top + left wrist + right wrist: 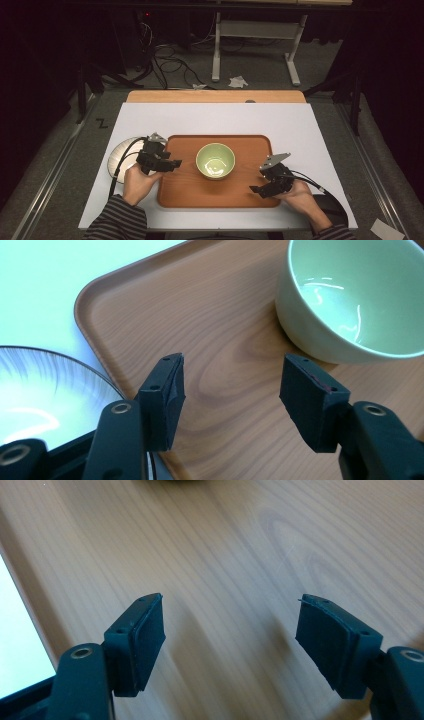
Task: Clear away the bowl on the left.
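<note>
left claw [170,163] open at tray [185,197] left edge | right claw [256,181] open, right edge | bowl [215,161] between

Glossy glazed green bowl [215,161], matt wood-grain tray [185,192], matt black rubbery jaws, smooth white tabletop [210,119]

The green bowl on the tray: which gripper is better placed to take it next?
Probably left. The left gripper hangs open over the tray, facing the green bowl close ahead. The right gripper, also open, sits farther away.
</note>
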